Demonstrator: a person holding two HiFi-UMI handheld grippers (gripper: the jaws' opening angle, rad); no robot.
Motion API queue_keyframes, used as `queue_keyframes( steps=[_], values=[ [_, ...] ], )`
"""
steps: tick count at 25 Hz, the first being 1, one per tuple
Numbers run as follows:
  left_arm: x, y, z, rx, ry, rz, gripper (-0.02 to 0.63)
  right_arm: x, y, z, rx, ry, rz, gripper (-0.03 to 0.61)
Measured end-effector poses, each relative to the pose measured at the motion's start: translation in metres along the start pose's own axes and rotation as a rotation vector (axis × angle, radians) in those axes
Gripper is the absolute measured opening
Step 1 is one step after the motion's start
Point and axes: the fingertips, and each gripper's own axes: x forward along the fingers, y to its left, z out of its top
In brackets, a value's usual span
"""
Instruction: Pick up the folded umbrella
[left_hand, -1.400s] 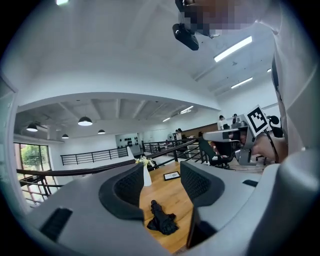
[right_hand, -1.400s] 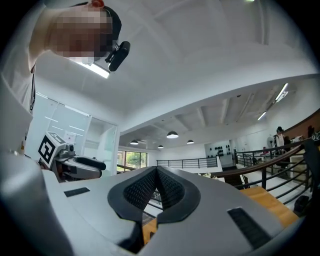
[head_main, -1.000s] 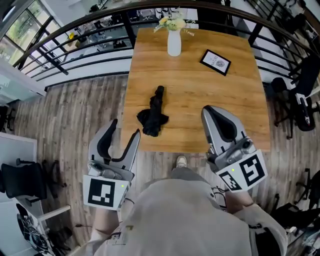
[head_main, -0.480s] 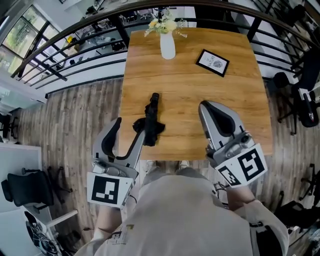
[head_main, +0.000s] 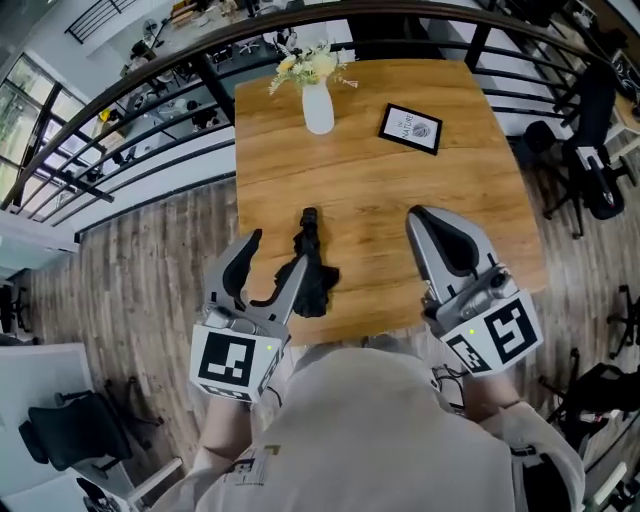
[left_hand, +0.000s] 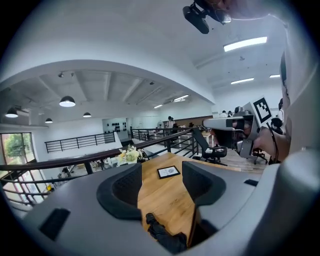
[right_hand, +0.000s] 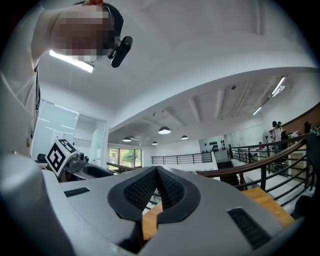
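Observation:
The folded black umbrella (head_main: 312, 262) lies on the wooden table (head_main: 390, 190) near its front edge, handle pointing away and its bunched fabric end nearest me. My left gripper (head_main: 275, 255) hovers at that fabric end, and its right finger overlaps the fabric in the head view. Its jaws are opening. In the left gripper view the umbrella (left_hand: 165, 235) shows low in the gap of the left gripper (left_hand: 161, 176), with neither pad pressing on it. My right gripper (head_main: 420, 216) is shut and empty over the table, right of the umbrella. In its own view the right gripper (right_hand: 156, 171) has its pads together.
A white vase of flowers (head_main: 318, 105) and a black-framed picture (head_main: 410, 128) stand at the table's far end. A dark railing (head_main: 150, 85) curves behind the table. Office chairs (head_main: 592, 150) are at the right. Wooden floor (head_main: 150, 260) lies left of the table.
Both grippers have moved forward toward the table. The left one went from beside the table's front left corner up to the umbrella's fabric end, its jaws a little wider.

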Motion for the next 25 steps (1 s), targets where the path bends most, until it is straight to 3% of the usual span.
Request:
queue_keyframes(
  steps=[3,7,15,21,25],
  values=[
    [0.02,0.018,-0.022,-0.044,0.021,-0.05,0.264,0.018,0.002,-0.004,-0.023,0.009,-0.049,0.028],
    [0.052,0.045,-0.081,-0.175,0.104,-0.069,0.278,0.052,0.013,-0.015,-0.069,0.041,-0.063,0.028],
    [0.107,0.06,-0.24,-0.244,0.452,-0.071,0.288,0.1,0.021,-0.079,0.027,0.142,-0.072,0.028],
    [0.131,0.04,-0.305,-0.489,0.561,-0.144,0.299,0.108,0.016,-0.139,0.132,0.238,-0.086,0.028],
    [0.143,0.03,-0.339,-0.575,0.627,-0.152,0.312,0.112,0.017,-0.168,0.181,0.28,-0.086,0.028]
  ],
)
